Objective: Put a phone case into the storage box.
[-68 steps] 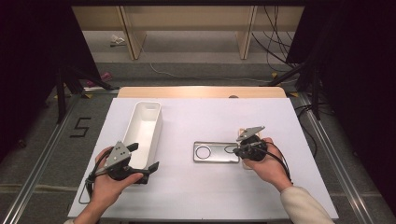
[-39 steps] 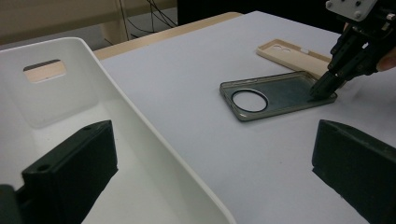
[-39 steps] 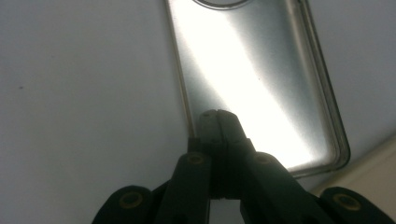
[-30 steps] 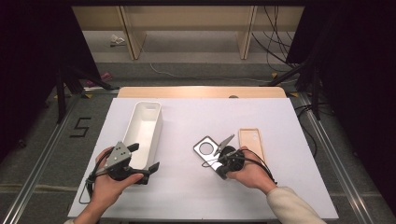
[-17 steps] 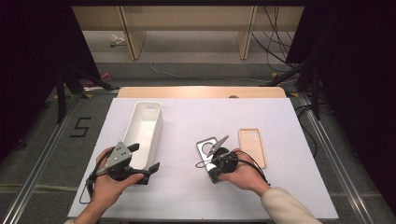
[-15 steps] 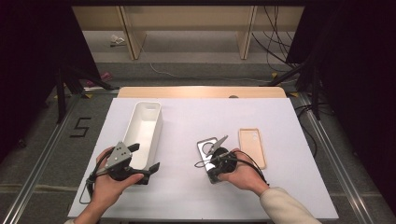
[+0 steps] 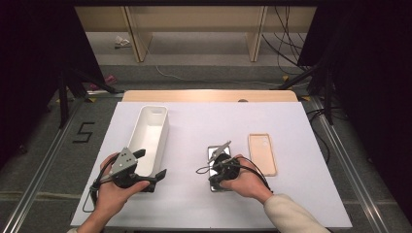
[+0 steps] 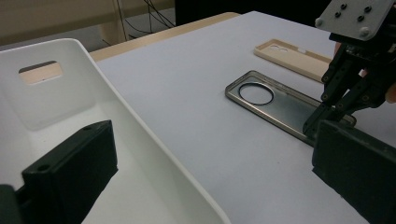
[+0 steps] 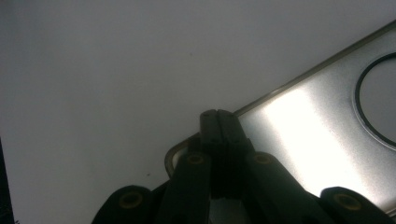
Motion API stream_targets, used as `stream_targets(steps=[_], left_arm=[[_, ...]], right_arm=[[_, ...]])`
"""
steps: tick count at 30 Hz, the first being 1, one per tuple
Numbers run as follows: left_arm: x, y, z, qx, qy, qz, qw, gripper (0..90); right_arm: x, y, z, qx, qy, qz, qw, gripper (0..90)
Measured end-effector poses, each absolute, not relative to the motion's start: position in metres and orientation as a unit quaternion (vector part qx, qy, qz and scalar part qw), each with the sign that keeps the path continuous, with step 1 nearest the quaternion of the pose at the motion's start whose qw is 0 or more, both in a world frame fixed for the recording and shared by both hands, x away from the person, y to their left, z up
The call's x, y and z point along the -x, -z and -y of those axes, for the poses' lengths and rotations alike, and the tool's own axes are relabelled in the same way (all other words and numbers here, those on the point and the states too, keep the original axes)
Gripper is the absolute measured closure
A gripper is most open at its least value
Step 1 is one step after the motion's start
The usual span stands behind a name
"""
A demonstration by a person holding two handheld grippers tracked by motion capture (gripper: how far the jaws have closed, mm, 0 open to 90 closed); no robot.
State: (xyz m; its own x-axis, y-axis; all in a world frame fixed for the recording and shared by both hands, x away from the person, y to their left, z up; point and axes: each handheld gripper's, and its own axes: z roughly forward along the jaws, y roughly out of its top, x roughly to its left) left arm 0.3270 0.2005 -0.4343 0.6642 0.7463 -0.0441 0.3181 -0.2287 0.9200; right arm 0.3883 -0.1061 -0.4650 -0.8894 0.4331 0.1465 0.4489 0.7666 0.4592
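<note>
Beside grey case [image 7: 216, 154], beige case [image 7: 262, 153]

Table cover [image 7: 194, 126] — plain white. Bin [image 7: 151, 136] white. Phone case [image 7: 262, 153] beige. Second case [image 8: 275, 100] — metallic grey, dark ring. Right gripper [image 9: 219, 116] jaws black.
</note>
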Motion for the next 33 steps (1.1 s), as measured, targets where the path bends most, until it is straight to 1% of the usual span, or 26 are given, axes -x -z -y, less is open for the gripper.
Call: stream_targets(steps=[11, 13, 15, 18, 20, 21, 24, 25, 29, 33], left_arm=[[-0.327, 0.434, -0.201, -0.756, -0.209, -0.351, 0.511, 0.0], [-0.327, 0.434, -0.201, -0.756, -0.209, -0.351, 0.512, 0.0], [-0.327, 0.434, -0.202, -0.756, -0.208, -0.351, 0.511, 0.0], [-0.327, 0.434, -0.202, -0.756, -0.207, -0.351, 0.512, 0.0], [-0.326, 0.434, -0.202, -0.756, -0.207, -0.35, 0.512, 0.0], [-0.326, 0.434, -0.201, -0.756, -0.206, -0.351, 0.512, 0.0], [-0.326, 0.434, -0.201, -0.756, -0.206, -0.351, 0.512, 0.0], [-0.326, 0.434, -0.201, -0.757, -0.206, -0.35, 0.512, 0.0], [-0.326, 0.435, -0.2, -0.758, -0.206, -0.349, 0.512, 0.0], [-0.326, 0.435, -0.2, -0.757, -0.205, -0.349, 0.513, 0.0]], right_arm=[[-0.389, 0.465, 0.102, 0.228, 0.252, 0.941, 0.016, 89.8], [-0.388, 0.464, 0.102, 0.219, 0.246, 0.944, 0.013, 83.7], [-0.387, 0.462, 0.102, 0.206, 0.239, 0.949, -0.003, 79.0], [-0.385, 0.456, 0.103, 0.184, 0.223, 0.957, -0.032, 59.7], [-0.382, 0.452, 0.105, 0.161, 0.203, 0.964, -0.056, 51.3], [-0.38, 0.45, 0.105, 0.148, 0.199, 0.967, -0.064, 45.4], [-0.374, 0.445, 0.105, 0.114, 0.171, 0.975, -0.082, 33.3], [-0.372, 0.443, 0.105, 0.101, 0.162, 0.978, -0.083, 31.1], [-0.366, 0.44, 0.102, 0.075, 0.141, 0.983, -0.087, 27.3], [-0.363, 0.442, 0.099, 0.057, 0.121, 0.987, -0.088, 27.1]])
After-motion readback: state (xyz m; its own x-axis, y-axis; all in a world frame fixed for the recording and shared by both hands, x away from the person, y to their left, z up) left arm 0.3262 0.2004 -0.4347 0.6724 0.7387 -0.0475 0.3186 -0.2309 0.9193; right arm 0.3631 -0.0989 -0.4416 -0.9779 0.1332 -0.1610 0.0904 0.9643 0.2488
